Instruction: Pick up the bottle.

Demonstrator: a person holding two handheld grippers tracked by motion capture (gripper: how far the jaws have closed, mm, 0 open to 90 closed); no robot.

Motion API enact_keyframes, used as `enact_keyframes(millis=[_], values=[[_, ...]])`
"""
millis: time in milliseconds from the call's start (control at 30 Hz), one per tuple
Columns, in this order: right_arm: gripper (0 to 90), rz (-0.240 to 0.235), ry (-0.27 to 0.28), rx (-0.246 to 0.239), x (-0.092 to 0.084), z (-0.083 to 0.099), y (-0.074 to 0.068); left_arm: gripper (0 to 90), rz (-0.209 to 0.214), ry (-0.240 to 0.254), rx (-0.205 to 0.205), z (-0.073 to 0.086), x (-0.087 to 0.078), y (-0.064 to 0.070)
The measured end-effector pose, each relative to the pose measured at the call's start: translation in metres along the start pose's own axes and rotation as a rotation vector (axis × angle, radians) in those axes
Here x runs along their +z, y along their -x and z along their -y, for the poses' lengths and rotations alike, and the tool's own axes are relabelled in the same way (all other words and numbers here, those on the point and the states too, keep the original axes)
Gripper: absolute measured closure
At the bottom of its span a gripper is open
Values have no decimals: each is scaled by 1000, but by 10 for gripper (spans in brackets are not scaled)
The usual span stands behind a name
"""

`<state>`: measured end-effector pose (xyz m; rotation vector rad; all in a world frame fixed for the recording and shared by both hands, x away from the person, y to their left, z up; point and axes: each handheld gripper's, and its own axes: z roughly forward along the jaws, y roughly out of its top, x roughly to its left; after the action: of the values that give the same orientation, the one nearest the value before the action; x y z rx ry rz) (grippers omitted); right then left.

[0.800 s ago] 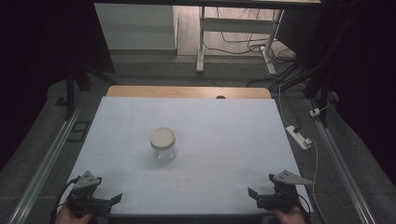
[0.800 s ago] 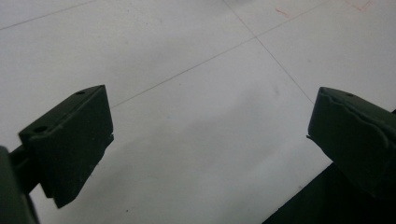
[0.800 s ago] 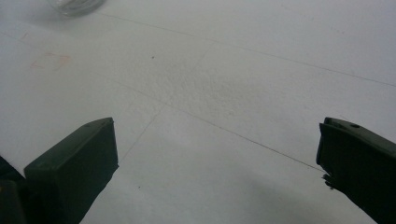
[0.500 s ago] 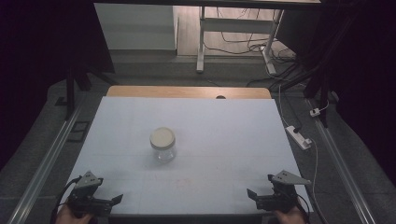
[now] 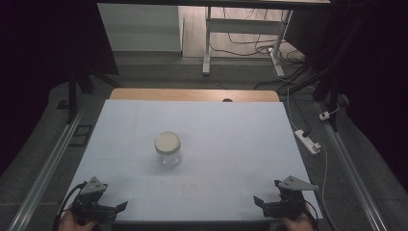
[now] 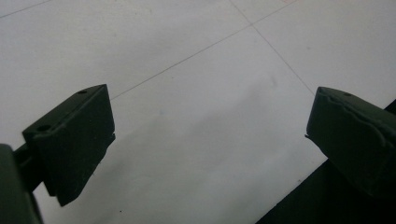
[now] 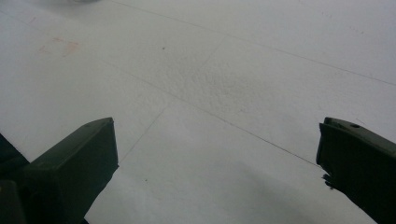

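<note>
From the high view my hands (image 5: 72, 222) are cut off by the bottom edge, so I see little more than knuckles behind each gripper. The jar (image 5: 168, 149) is small there, and what it holds, if anything, is too faint to tell through the glass. In the right gripper view a pale blur (image 7: 77, 1) at the top edge is perhaps the jar's base, cropped. My left gripper (image 6: 210, 126) has its right-hand jaw clipped by the frame.
</note>
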<state>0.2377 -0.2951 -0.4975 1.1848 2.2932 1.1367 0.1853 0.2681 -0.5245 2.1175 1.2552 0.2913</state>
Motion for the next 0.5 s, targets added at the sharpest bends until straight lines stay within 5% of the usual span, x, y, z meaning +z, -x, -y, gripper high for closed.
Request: enact_keyframes(millis=[333,500], values=[[0,-4,-6,-2,1,0,0,2,-16,-2,0,-1,0,1],[0,-5,-10,-5,1,0,0,0,11,26,-1,-1,-2,0]])
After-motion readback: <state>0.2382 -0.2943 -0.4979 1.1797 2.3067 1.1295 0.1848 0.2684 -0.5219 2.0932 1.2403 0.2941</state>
